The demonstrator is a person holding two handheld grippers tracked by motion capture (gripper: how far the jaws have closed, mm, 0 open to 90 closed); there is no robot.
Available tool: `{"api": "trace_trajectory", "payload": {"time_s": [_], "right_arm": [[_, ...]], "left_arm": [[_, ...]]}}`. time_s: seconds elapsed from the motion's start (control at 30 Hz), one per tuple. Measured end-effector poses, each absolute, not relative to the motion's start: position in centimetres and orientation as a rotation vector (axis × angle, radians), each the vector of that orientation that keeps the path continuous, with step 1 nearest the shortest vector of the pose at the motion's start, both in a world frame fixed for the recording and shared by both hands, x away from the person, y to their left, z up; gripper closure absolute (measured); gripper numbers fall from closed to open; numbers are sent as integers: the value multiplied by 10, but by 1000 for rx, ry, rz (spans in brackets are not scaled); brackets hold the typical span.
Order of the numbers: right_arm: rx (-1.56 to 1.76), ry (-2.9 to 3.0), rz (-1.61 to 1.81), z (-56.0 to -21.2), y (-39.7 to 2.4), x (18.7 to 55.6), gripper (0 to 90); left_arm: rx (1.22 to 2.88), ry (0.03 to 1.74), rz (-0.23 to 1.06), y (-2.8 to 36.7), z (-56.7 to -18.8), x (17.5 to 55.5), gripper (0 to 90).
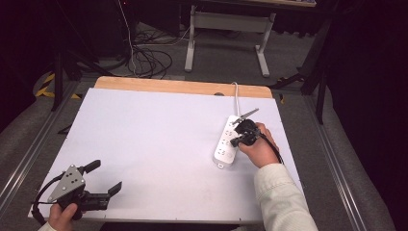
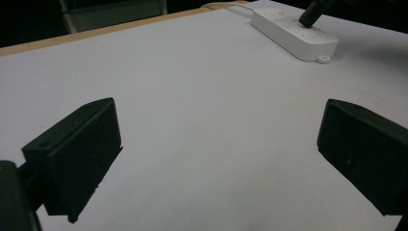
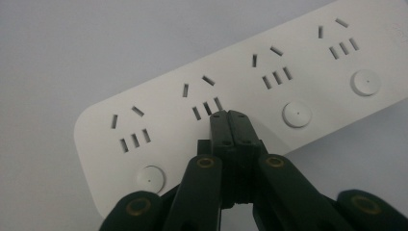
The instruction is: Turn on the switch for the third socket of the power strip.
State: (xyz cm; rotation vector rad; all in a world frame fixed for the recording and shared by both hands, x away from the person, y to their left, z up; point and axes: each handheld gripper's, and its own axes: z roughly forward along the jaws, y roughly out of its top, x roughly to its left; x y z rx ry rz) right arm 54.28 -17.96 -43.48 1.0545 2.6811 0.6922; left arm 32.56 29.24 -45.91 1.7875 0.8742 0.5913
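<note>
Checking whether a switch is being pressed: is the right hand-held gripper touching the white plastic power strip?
Cannot tell. In the right gripper view the shut right hand-held gripper overlaps the white plastic power strip where a round button would sit, but neither contact nor a gap shows plainly.

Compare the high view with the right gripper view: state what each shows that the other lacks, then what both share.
High view alone: the left gripper with open jaws near the table's front corner, the wooden table edge, the power strip's white cable, and the floor with a frame behind.

Right gripper view alone: the socket slots and round white buttons in close detail.

Shared: the white power strip on the white table, with the right gripper, jaws shut, over it.
</note>
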Motion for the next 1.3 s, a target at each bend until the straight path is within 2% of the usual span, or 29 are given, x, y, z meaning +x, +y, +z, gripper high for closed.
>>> {"api": "trace_trajectory", "payload": {"time_s": [0.5, 0.8, 1.3], "right_arm": [[1016, 2655, 694, -435, -174, 541, 900], [969, 2511, 899, -412, -183, 527, 900], [924, 2400, 1036, -385, -193, 508, 900]], "left_arm": [[1789, 871, 588, 293, -460, 327, 20], [1782, 877, 589, 293, -459, 327, 20], [1784, 878, 592, 293, -459, 327, 20]]}}
